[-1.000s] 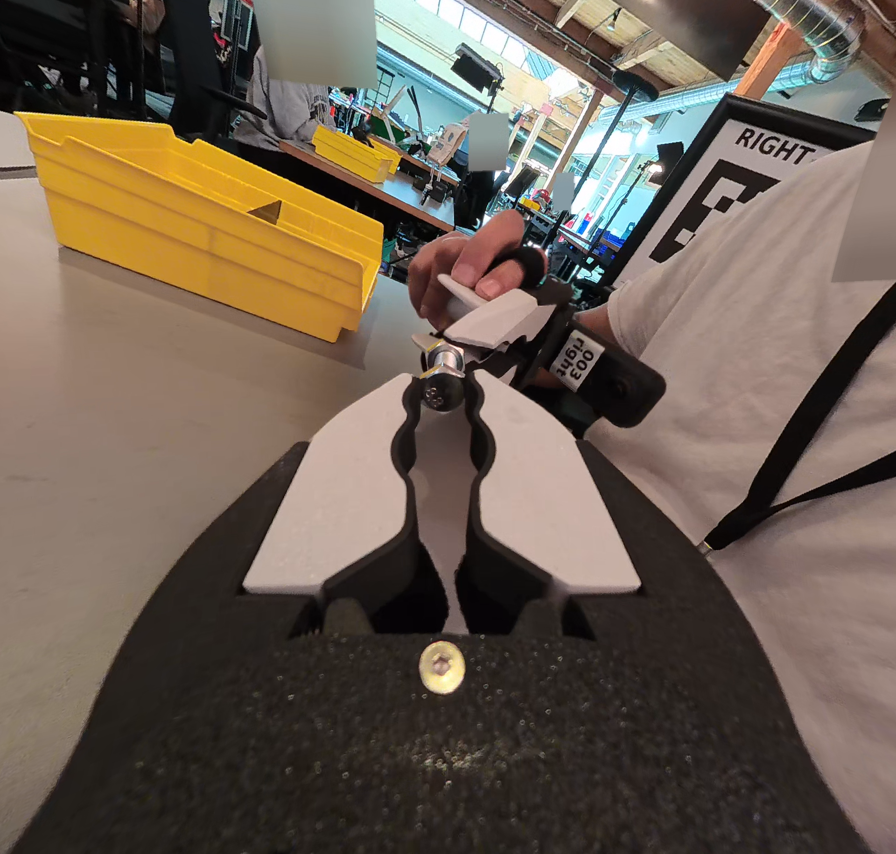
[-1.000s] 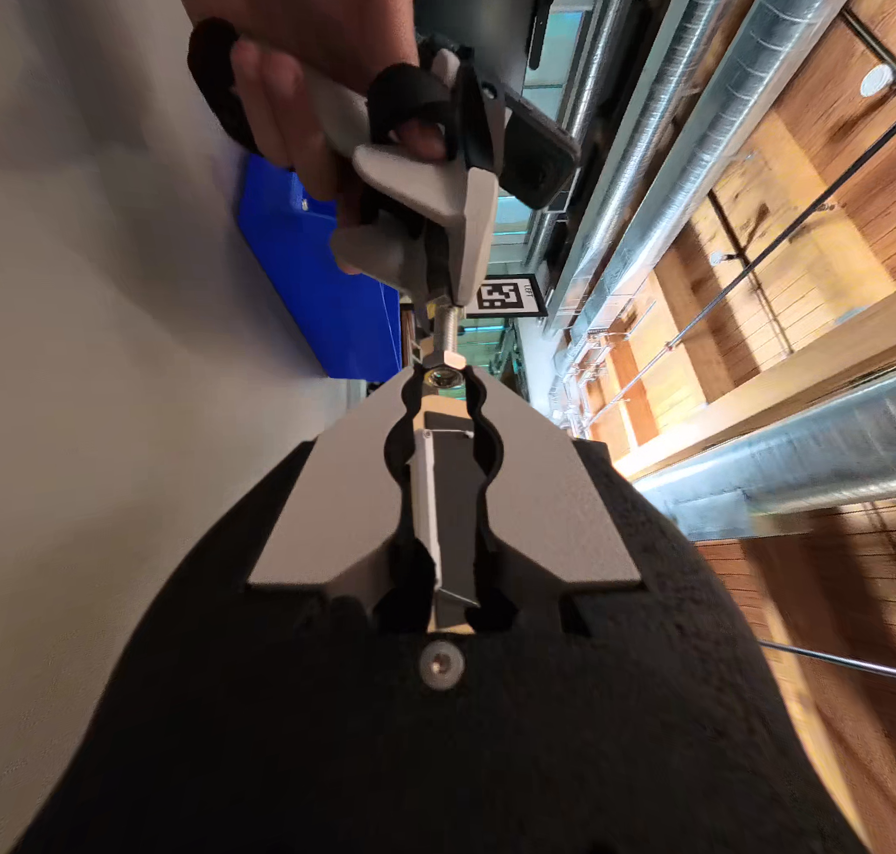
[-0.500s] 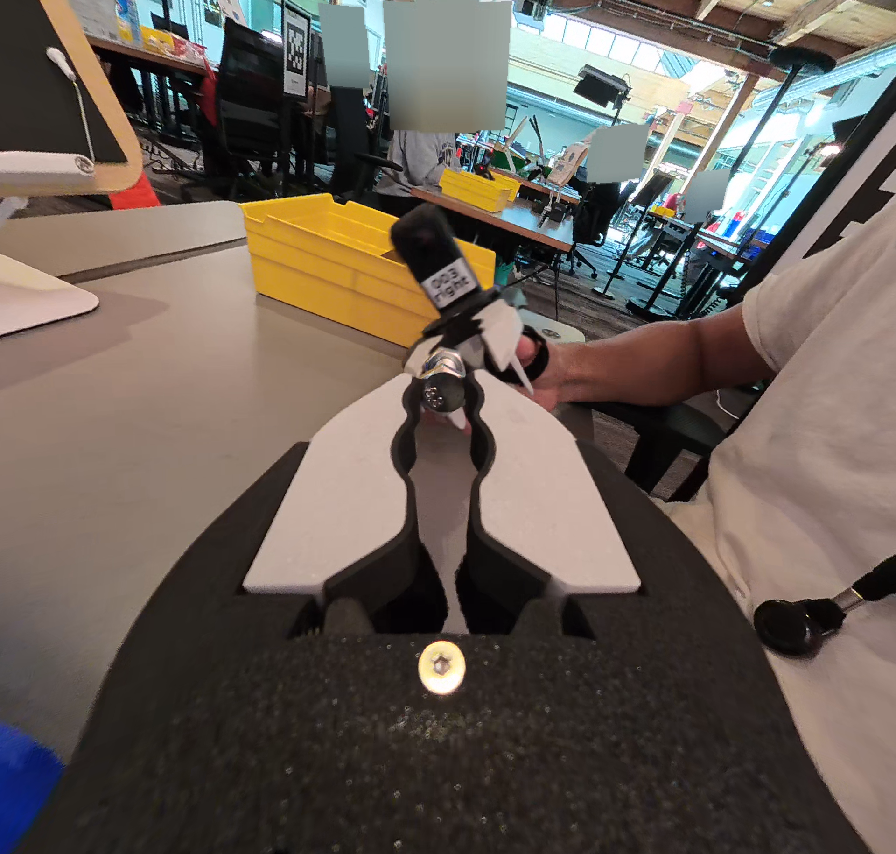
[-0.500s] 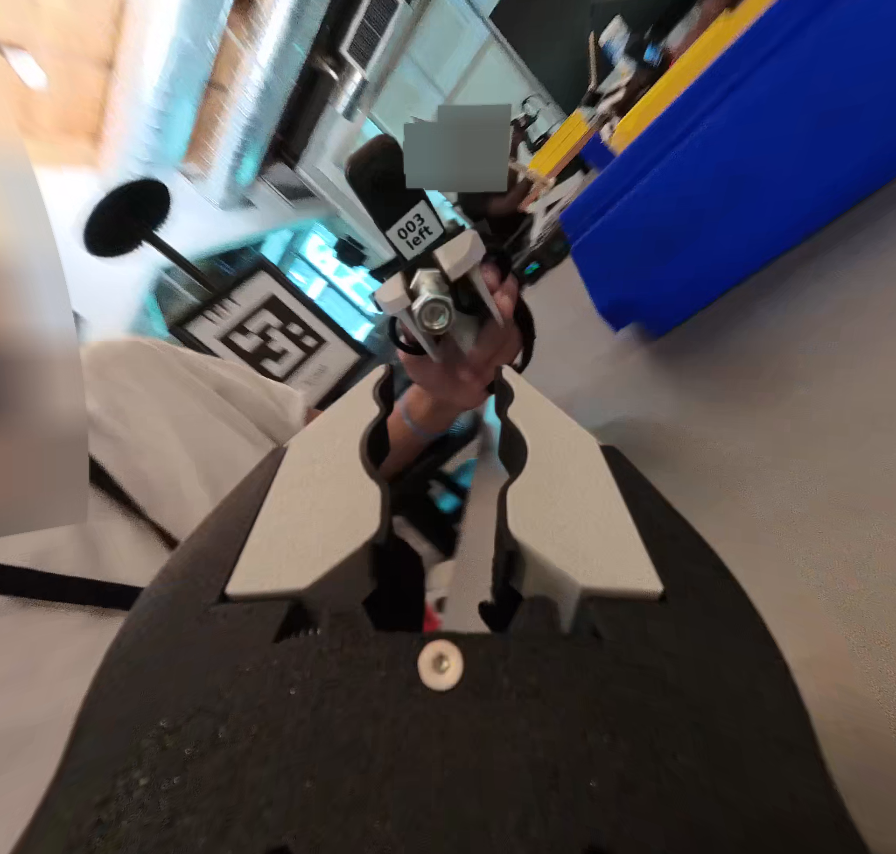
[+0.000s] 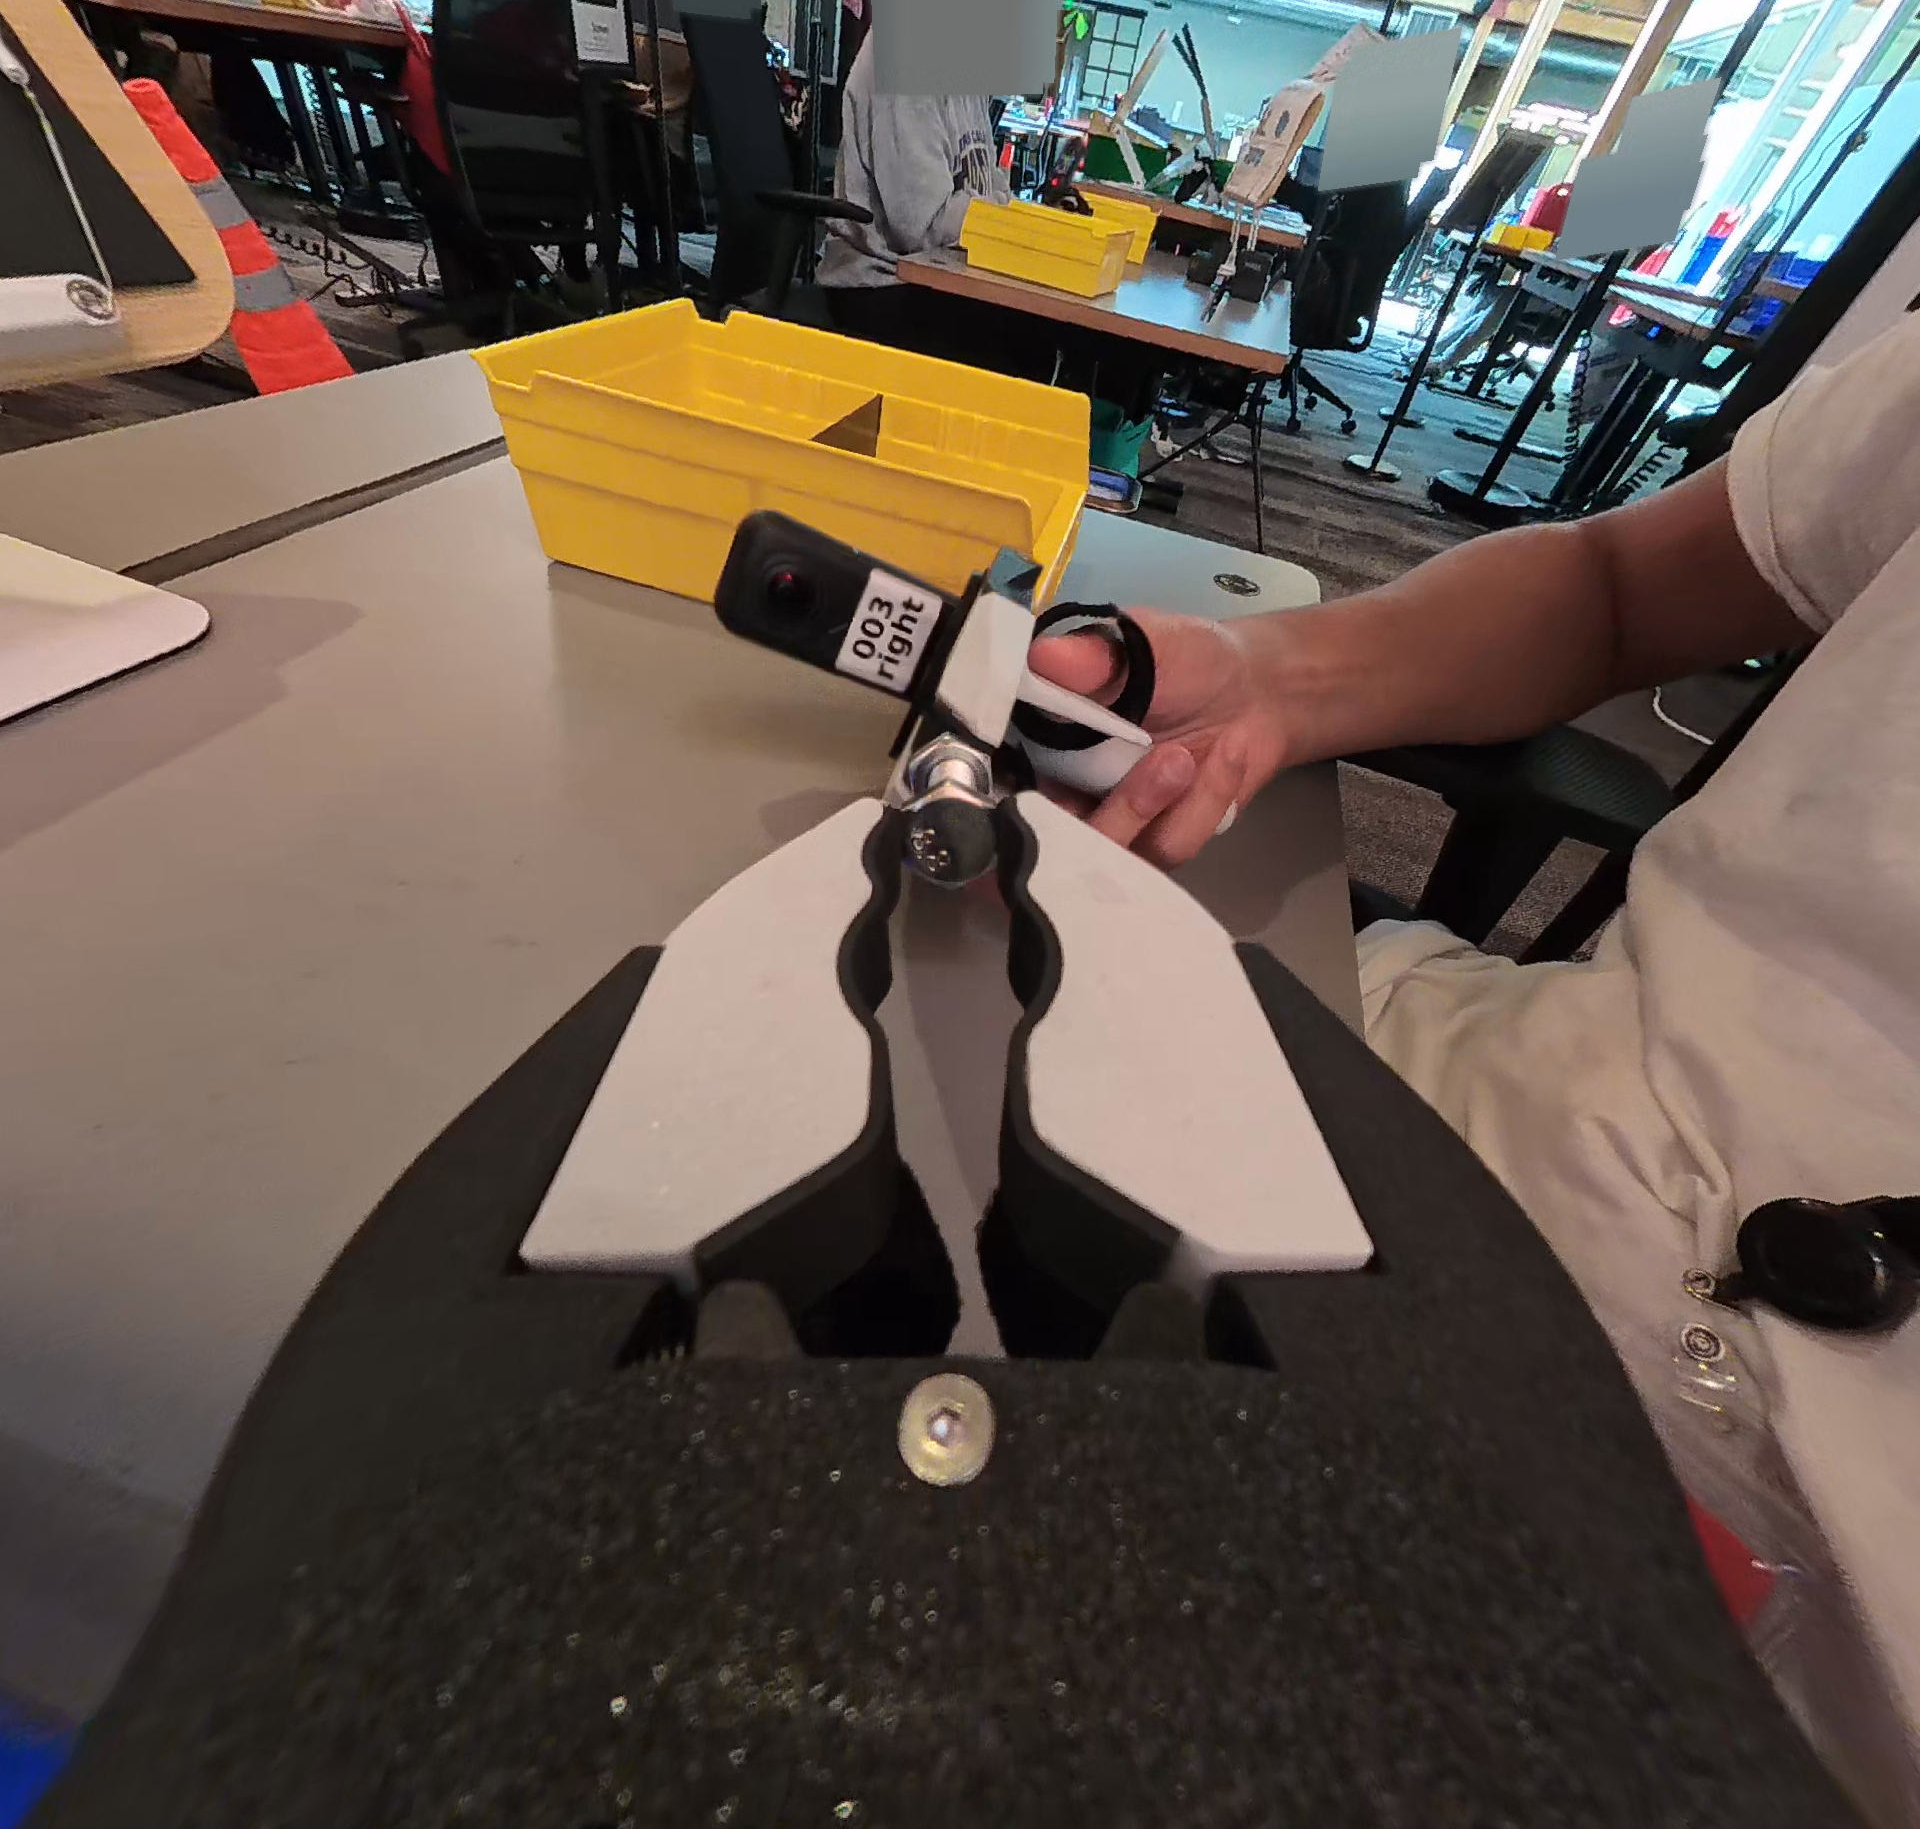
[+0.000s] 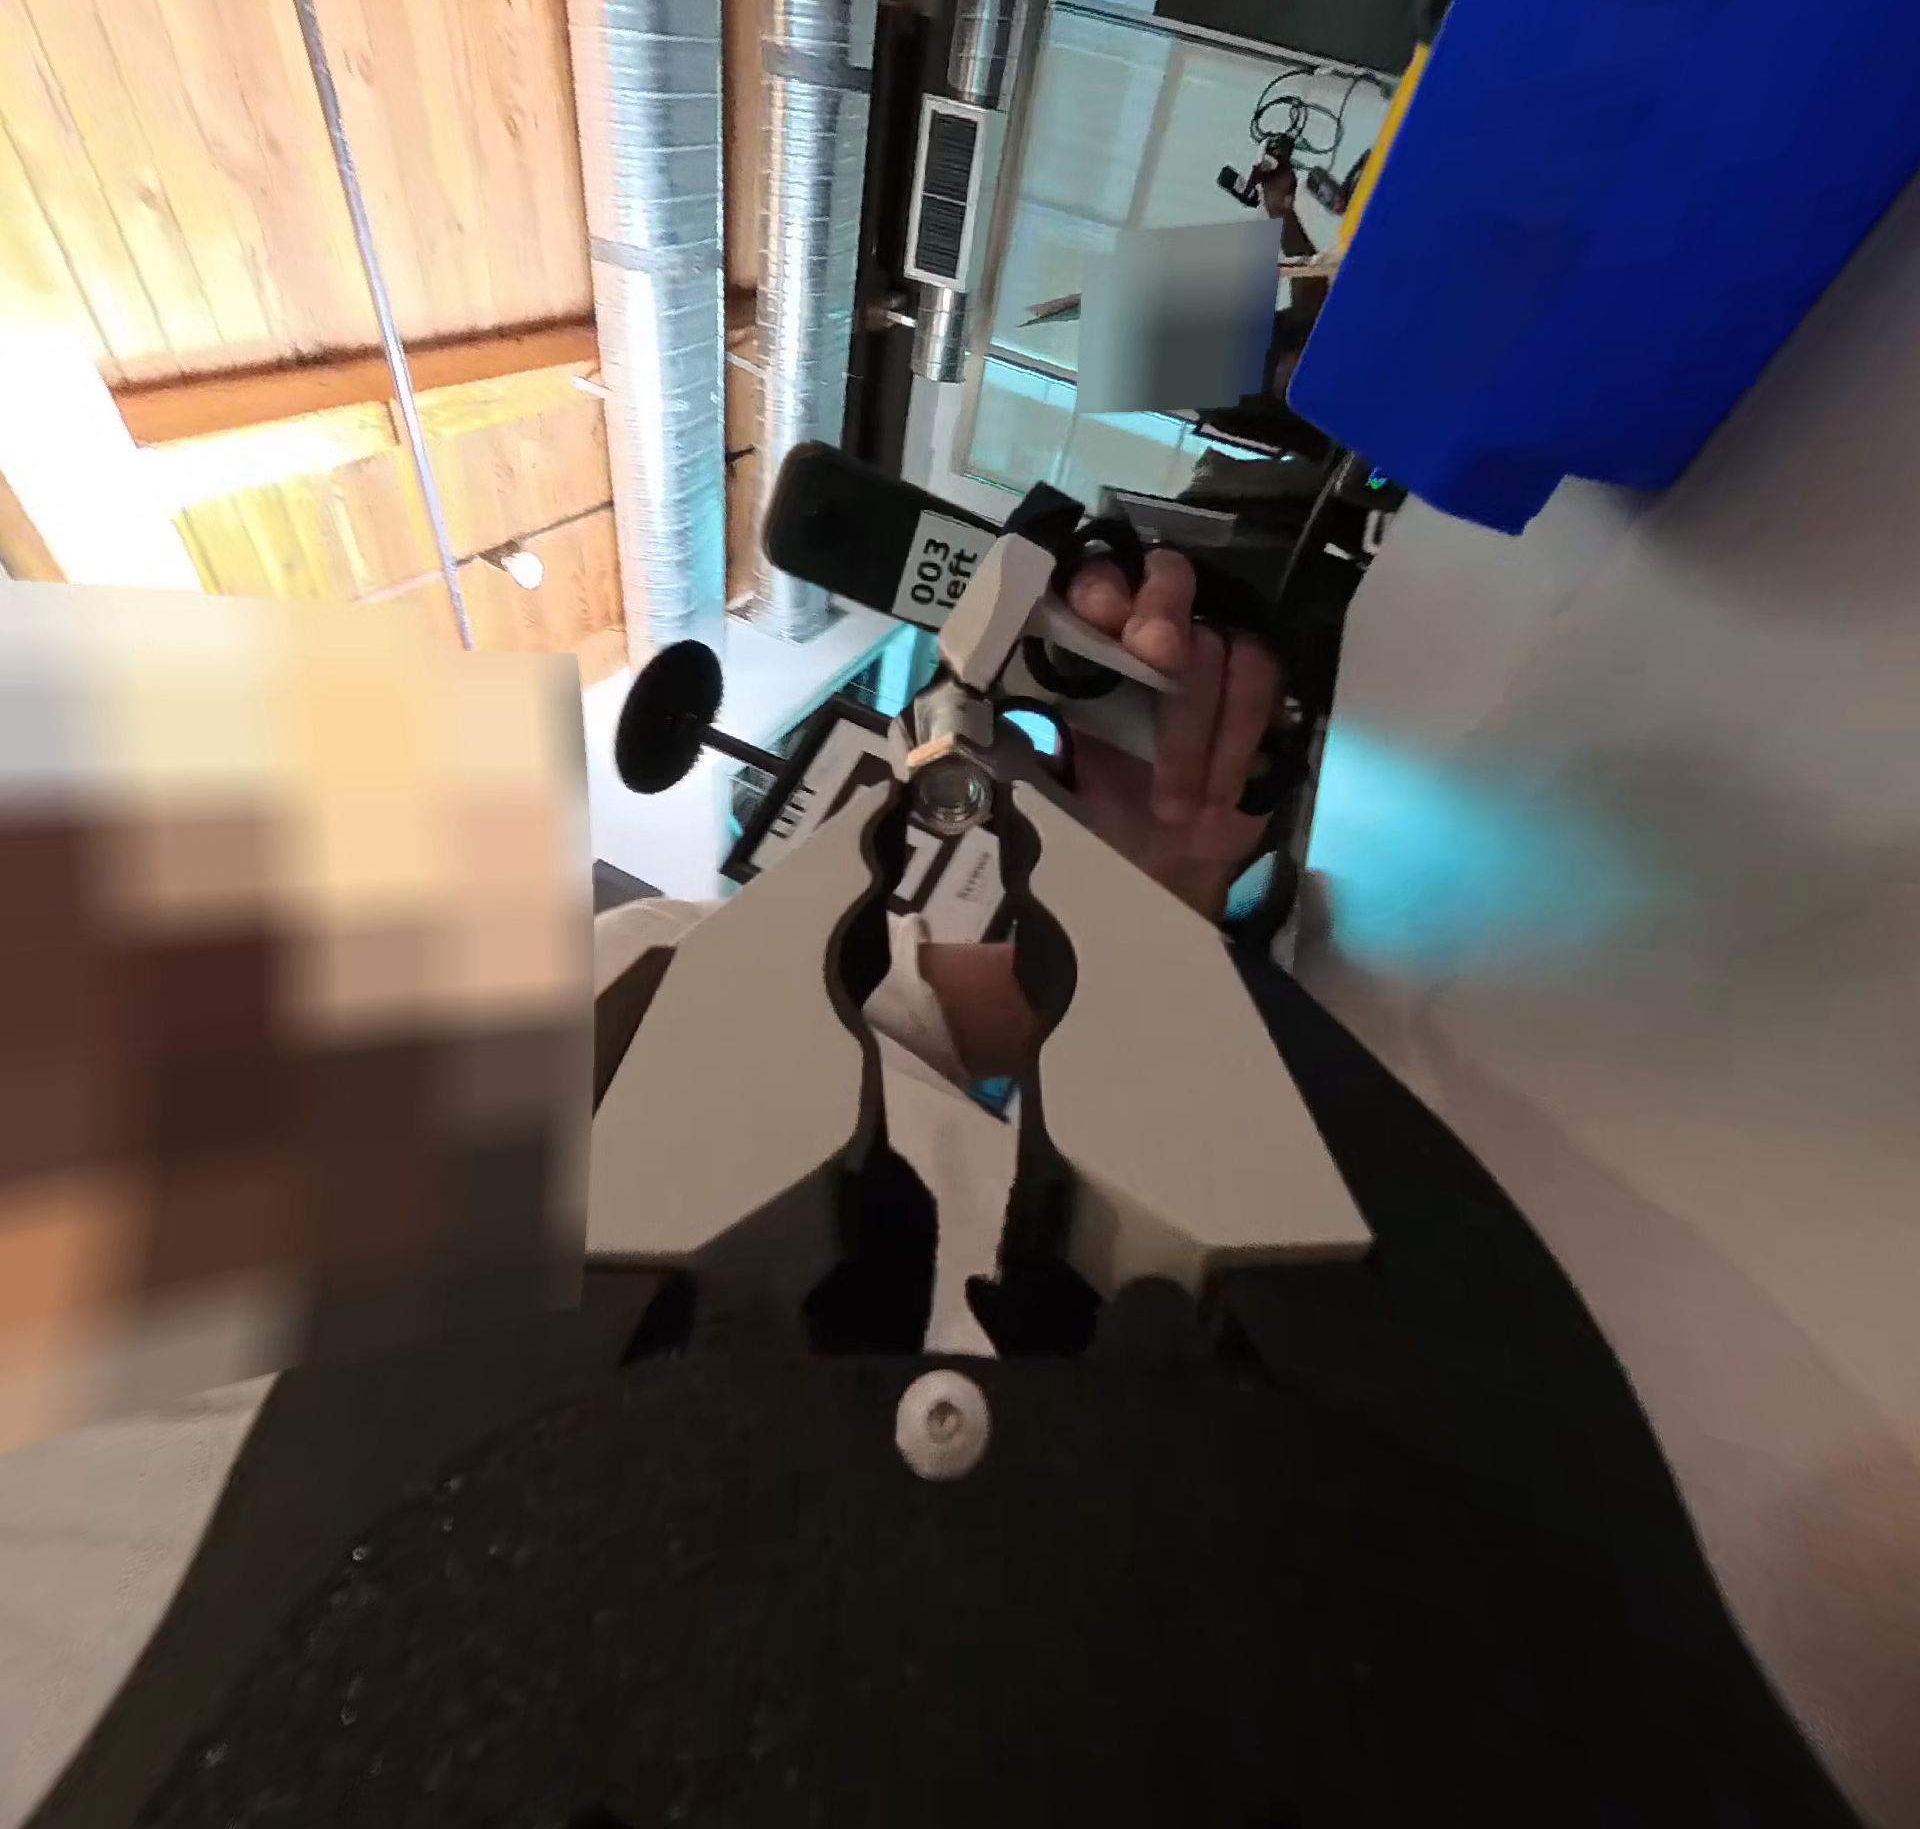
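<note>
Since a second ago your right gripper is rolling upright; now it is closing on the nut while your left gripper is clamping the bolt head above the table, nut partway threaded.

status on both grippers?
Left gripper shut on bolt head. Right gripper shut on nut on that bolt. Both above table, nothing between.
</note>
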`<move>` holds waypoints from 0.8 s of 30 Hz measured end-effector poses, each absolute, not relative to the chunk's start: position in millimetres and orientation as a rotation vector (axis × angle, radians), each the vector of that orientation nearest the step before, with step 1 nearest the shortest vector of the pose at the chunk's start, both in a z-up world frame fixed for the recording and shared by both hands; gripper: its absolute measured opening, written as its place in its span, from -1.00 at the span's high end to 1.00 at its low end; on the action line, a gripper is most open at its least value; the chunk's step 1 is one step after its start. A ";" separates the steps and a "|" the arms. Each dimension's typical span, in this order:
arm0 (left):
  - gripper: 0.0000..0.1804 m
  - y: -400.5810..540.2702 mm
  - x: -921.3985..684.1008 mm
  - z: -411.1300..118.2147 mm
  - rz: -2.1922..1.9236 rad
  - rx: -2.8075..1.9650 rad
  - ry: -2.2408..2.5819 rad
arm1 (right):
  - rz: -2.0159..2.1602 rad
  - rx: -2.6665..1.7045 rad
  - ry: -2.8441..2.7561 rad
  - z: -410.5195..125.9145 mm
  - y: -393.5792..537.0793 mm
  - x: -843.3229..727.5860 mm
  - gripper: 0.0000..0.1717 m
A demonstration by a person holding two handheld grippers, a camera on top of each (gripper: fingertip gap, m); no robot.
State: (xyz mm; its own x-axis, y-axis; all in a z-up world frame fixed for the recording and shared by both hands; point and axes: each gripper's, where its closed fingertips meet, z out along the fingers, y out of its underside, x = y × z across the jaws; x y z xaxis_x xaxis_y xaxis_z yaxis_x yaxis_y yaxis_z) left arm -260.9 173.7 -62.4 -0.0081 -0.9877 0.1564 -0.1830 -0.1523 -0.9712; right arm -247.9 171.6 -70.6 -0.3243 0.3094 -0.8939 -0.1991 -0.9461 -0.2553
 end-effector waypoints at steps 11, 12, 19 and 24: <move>0.81 157.4 -260.8 -49.7 -1.610 -1.433 1.244 | 0.549 -1.323 -1.158 -57.9 156.2 -245.6 0.81; 0.81 157.4 -260.7 -50.8 -1.633 -1.443 1.241 | 0.330 -1.249 -1.217 -59.0 156.8 -244.9 0.81; 0.81 157.1 -258.5 -55.7 -1.684 -1.491 1.232 | -0.674 -0.685 -1.349 -58.4 158.0 -240.8 0.81; 0.81 157.0 -258.1 -51.8 -1.680 -1.474 1.217 | -0.309 -0.887 -1.202 -46.4 159.4 -233.2 0.56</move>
State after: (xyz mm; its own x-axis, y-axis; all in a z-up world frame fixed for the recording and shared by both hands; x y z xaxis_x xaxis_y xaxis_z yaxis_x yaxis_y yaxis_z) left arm -258.1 157.0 -51.8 -0.2140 -0.8773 0.4296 -0.1354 -0.4089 -0.9025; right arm -233.2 159.4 -46.4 0.3680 0.2355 0.8995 0.6399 0.6378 -0.4287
